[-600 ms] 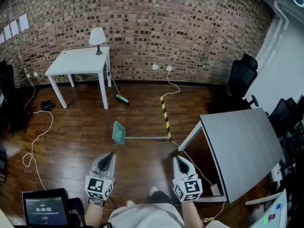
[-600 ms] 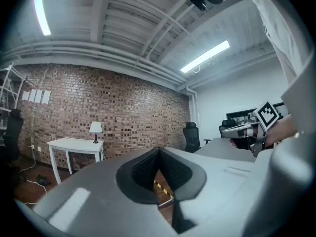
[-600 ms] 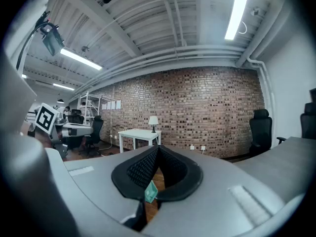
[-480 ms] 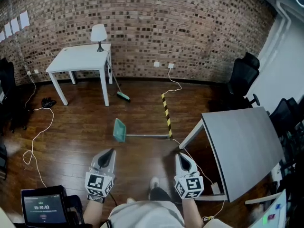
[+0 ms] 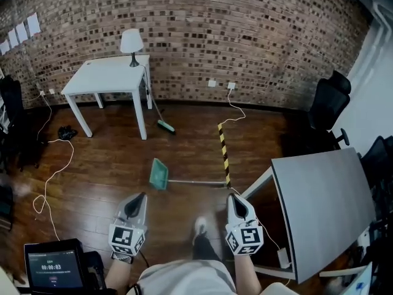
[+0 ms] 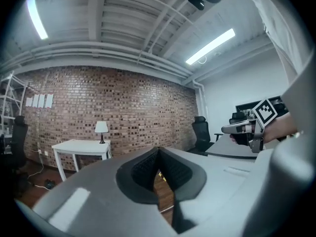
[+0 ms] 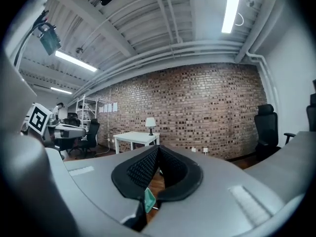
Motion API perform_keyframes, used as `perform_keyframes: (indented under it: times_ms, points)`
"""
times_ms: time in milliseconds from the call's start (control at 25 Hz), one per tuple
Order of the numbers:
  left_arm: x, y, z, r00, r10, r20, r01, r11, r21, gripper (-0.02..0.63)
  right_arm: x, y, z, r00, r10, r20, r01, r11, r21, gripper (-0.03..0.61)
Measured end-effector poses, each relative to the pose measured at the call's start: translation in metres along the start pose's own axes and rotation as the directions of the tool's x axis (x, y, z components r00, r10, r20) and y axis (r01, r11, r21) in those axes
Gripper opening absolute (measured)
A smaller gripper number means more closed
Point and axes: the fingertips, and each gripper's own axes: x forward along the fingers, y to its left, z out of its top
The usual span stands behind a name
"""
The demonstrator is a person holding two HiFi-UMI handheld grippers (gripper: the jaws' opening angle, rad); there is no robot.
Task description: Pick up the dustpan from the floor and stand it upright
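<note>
**Inventory: dustpan on the floor, both pairs of fingers closed**

Head view
- Dustpan (image 5: 159, 174): lies flat on the dark wooden floor (image 5: 98, 165). Its green pan is at the left and its long thin handle runs right toward the striped floor tape (image 5: 223, 152).
- My left gripper (image 5: 139, 197): held near my body, short of the dustpan and not touching it.
- My right gripper (image 5: 234, 199): level with the left one, just short of the handle's far end.
- White worktop (image 5: 104, 78): stands against the brick wall and carries a lamp (image 5: 130, 43).
- Broom (image 5: 161, 118): leans beside the worktop's leg.
- Grey table (image 5: 322, 195): at my right.
- Timer screen (image 5: 54, 268): at the lower left.

Left gripper view
- My fingers (image 6: 143, 169): closed, dark pads meeting at the tip. A sliver of floor shows under them.
- Beyond: the white worktop and lamp at the left, my right gripper at the far right edge.

Right gripper view
- My fingers (image 7: 140, 169): closed pad to pad.
- The green pan of the dustpan (image 7: 149, 199) shows low in the notch beneath them, on the floor and apart from the pads.
- Beyond: the white worktop, lamp and brick wall.
</note>
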Motion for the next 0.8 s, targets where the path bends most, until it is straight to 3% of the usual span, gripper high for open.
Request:
perform_keyframes:
  times_ms: [280, 560, 800]
  points:
    - [0.122, 0.009, 0.014, 0.998, 0.067, -0.017, -0.066, 0.997, 0.034, 0.0, 0.107, -0.083, 0.021, 0.998, 0.057, 0.008, -0.057, 0.998, -0.007, 0.012]
    - [0.232, 0.024, 0.035, 0.987, 0.157, -0.04, -0.154, 0.986, 0.067, 0.0, 0.194, -0.184, 0.053, 0.998, 0.061, 0.018, -0.06, 0.998, -0.024, 0.012]
    - [0.269, 0.038, 0.029, 0.986, 0.151, -0.073, -0.146, 0.987, 0.069, 0.0, 0.246, -0.2, 0.057, 0.998, 0.061, 0.019, -0.06, 0.998, -0.024, 0.012]
